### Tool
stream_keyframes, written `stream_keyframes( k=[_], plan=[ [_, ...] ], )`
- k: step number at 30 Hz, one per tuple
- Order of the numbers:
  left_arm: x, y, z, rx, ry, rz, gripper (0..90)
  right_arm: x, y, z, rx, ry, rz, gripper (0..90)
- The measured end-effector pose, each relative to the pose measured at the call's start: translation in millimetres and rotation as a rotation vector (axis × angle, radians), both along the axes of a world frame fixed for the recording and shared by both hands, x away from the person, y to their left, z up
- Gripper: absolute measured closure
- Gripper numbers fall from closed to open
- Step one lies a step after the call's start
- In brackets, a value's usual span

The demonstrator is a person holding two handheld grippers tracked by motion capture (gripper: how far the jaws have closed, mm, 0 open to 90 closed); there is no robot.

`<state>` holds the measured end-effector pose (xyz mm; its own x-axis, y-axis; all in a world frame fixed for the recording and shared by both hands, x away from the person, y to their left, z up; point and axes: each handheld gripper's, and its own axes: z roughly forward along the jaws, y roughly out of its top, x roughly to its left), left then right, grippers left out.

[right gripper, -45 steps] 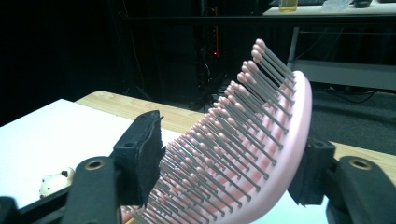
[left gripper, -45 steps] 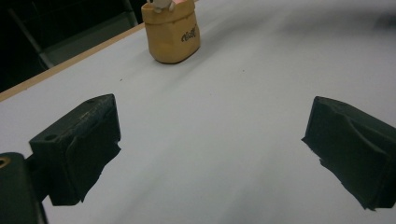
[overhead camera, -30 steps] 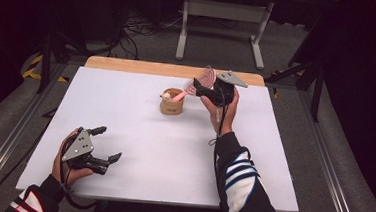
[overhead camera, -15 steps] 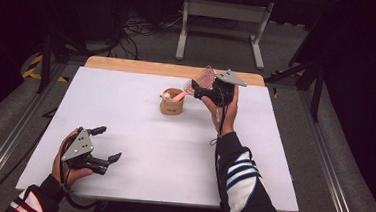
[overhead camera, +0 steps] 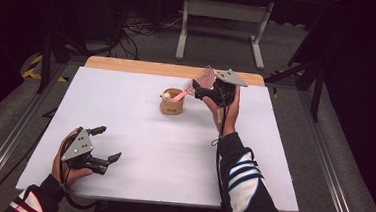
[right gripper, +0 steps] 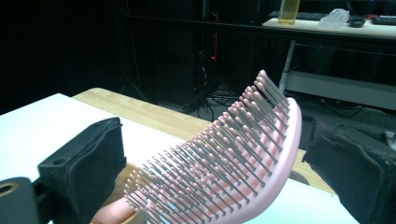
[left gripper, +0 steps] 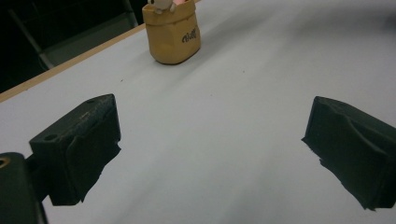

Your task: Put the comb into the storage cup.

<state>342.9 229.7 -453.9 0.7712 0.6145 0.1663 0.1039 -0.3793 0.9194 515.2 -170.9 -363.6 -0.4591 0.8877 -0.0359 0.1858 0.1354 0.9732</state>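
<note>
Pink brush (right gripper: 243, 158) — R gripper (right gripper: 215, 163) jaws apart

Pink hairbrush (right gripper: 243, 158) showing pale pink bristles. Tan cup (left gripper: 173, 35) wearing dark script lettering. White table top (overhead camera: 139, 132) running into light wood edge (overhead camera: 143, 67). Black jaw pads contrasting against grey three-cornered plates. Dark sleeves (overhead camera: 243, 180) carrying white stripes, red showing on left cuff.

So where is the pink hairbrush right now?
In the high view the pink hairbrush stands handle-down in the small tan cup near the table's far edge, its bristly head between the open jaws of the right tool.
</note>
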Motion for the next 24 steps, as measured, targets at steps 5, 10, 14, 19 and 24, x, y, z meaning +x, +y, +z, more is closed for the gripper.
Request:
stream_keyframes(
  k=[5, 10, 14, 19, 24],
  plan=[
    [0.1, -0.2, 0.0, 0.004, 0.0, 0.001, 4.6, -2.6, 0.4, 2.4, -0.008, -0.009, 0.003, 5.1],
    [0.1, -0.4, -0.1, 0.004, 0.0, 0.001, 4.6, -6.6, 1.1, 5.9, -0.033, -0.023, 0.004, 5.0],
    [0.2, -0.8, -0.2, 0.007, 0.002, 0.0, 4.7, -9.8, 1.4, 9.4, -0.058, -0.039, 0.006, 4.9],
    [0.3, -0.4, 0.0, 0.009, 0.001, 0.0, 4.7, -13.9, -0.9, 13.6, -0.077, -0.05, -0.002, 5.0],
    [0.6, -0.9, -0.7, 0.007, 0.002, 0.004, 4.7, -22.1, -2.5, 18.7, -0.071, -0.062, -0.002, 5.0]
  ],
)
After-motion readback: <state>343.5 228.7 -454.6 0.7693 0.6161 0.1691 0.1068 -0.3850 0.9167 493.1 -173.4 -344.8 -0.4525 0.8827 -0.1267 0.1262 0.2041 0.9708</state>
